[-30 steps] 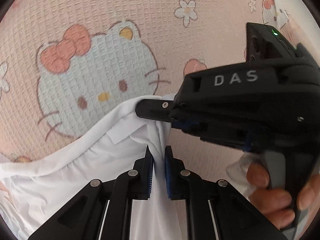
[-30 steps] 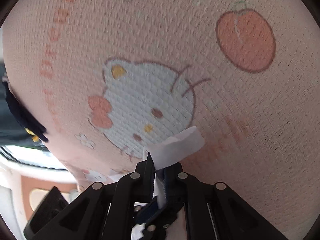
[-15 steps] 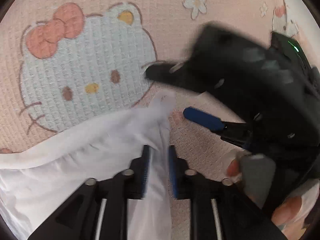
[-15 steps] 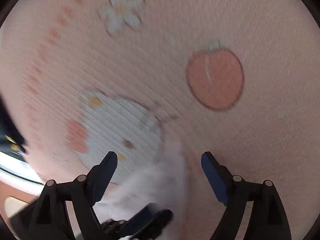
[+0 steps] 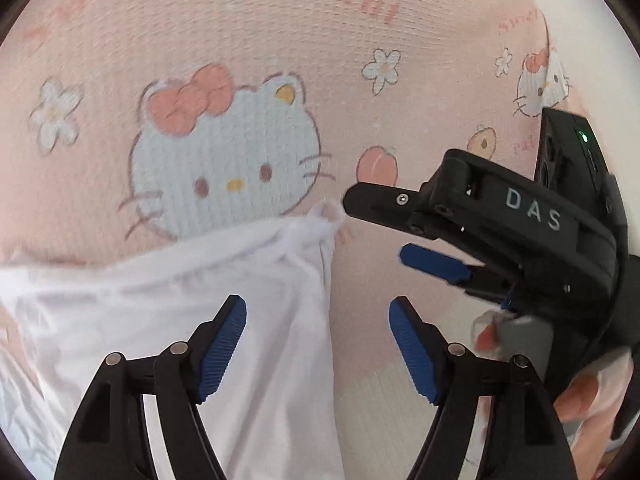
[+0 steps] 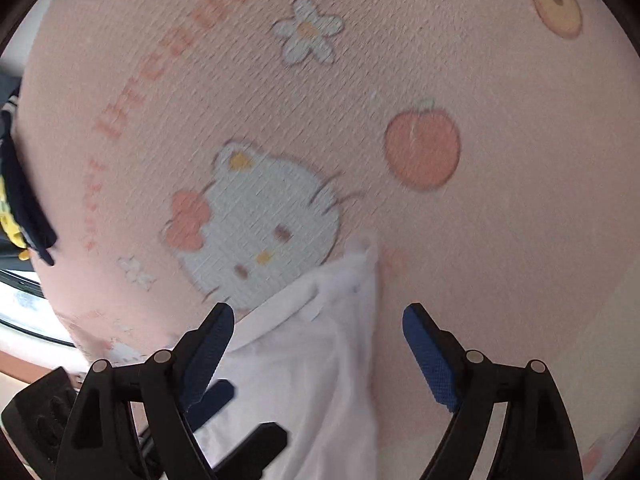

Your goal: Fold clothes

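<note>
The white garment [image 5: 168,320] lies on the pink cartoon-print blanket [image 5: 240,32], its corner just ahead of both grippers. The left gripper [image 5: 318,344] has just been opening, and its jaws hover spread over the cloth edge, gripping nothing. The right gripper [image 6: 318,344] is wide open, empty.

Bright even light, slight motion blur, fisheye-curved dark corners.
</note>
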A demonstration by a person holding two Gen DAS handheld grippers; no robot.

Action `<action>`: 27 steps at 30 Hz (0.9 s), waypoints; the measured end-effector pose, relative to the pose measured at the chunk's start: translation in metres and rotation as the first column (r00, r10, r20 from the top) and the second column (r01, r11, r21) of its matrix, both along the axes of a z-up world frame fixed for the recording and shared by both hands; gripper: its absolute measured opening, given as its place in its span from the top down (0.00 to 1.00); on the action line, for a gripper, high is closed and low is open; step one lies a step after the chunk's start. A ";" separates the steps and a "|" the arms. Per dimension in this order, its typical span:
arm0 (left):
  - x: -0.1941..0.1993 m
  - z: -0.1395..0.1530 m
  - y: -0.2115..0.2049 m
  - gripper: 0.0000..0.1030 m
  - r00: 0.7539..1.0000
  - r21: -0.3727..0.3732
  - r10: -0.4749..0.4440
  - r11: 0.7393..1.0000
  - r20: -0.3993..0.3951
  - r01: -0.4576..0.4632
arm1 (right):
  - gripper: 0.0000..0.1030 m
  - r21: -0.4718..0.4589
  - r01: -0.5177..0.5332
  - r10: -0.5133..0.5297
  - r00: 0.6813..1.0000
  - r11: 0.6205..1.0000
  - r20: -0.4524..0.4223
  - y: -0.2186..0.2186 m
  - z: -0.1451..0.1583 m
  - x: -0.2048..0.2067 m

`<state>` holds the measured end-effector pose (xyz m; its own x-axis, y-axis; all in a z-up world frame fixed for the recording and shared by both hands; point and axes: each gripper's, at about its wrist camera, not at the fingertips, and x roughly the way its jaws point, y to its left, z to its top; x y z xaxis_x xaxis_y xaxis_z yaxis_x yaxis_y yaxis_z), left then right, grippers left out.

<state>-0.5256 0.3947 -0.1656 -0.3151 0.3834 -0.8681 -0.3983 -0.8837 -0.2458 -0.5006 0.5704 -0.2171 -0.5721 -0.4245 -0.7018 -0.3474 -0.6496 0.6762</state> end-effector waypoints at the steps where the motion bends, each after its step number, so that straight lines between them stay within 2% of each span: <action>1: 0.005 0.003 -0.007 0.30 1.000 -0.004 0.009 1.000 0.007 -0.009 | 0.16 -0.032 -0.009 0.009 1.000 0.999 0.008 -0.012 -0.001 0.001; 3: 0.014 0.011 -0.018 0.30 1.000 -0.014 0.018 1.000 0.012 -0.018 | 0.16 -0.058 -0.046 0.049 0.998 0.997 0.039 -0.031 0.000 0.002; 4: 0.020 0.016 -0.024 0.30 1.000 -0.017 0.015 1.000 0.004 -0.015 | 0.16 -0.032 -0.056 0.058 0.997 0.998 0.049 -0.042 0.004 0.004; 5: 0.017 0.005 -0.029 0.30 1.000 -0.019 0.010 1.000 -0.002 -0.010 | 0.16 -0.006 -0.067 0.067 0.996 0.998 0.059 -0.053 0.009 0.006; 6: 0.026 0.011 -0.040 0.30 1.000 -0.023 0.004 1.000 -0.012 -0.004 | 0.16 0.020 -0.077 0.075 0.995 0.997 0.068 -0.063 0.014 0.008; 9: 0.054 0.029 -0.064 0.30 0.997 -0.048 0.004 0.999 -0.073 -0.007 | 0.16 0.078 -0.097 0.093 0.994 0.992 0.057 -0.072 0.037 0.031; 12: 0.082 0.046 -0.090 0.30 0.991 -0.051 0.014 0.998 -0.134 -0.021 | 0.16 0.072 -0.104 0.103 0.995 0.992 0.012 -0.075 0.040 0.059; 16: 0.113 0.057 -0.117 0.30 0.991 -0.005 0.051 0.999 -0.121 -0.052 | 0.16 0.138 -0.155 0.157 0.988 0.978 -0.003 -0.101 0.064 0.084; 20: 0.134 0.066 -0.138 0.30 0.987 0.035 0.116 0.993 -0.111 -0.113 | 0.16 0.288 -0.261 0.250 0.965 0.921 0.074 -0.131 0.099 0.113; 22: 0.145 0.071 -0.149 0.30 0.984 0.081 0.152 0.986 -0.089 -0.145 | 0.16 0.341 -0.281 0.275 0.959 0.897 0.065 -0.142 0.113 0.130; 25: 0.171 0.081 -0.176 0.30 0.964 0.158 0.252 0.959 -0.082 -0.237 | 0.16 0.408 -0.295 0.297 0.953 0.864 0.061 -0.157 0.130 0.160; 27: 0.199 0.084 -0.200 0.30 0.930 0.188 0.343 0.930 -0.135 -0.316 | 0.16 0.431 -0.268 0.276 0.960 0.862 0.044 -0.162 0.130 0.182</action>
<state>-0.3268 0.1944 -0.0817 -0.5789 0.3632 -0.7300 -0.1375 -0.9260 -0.3516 -0.3184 0.4082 -0.0870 -0.4928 -0.2249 -0.8406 -0.1048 -0.9436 0.3140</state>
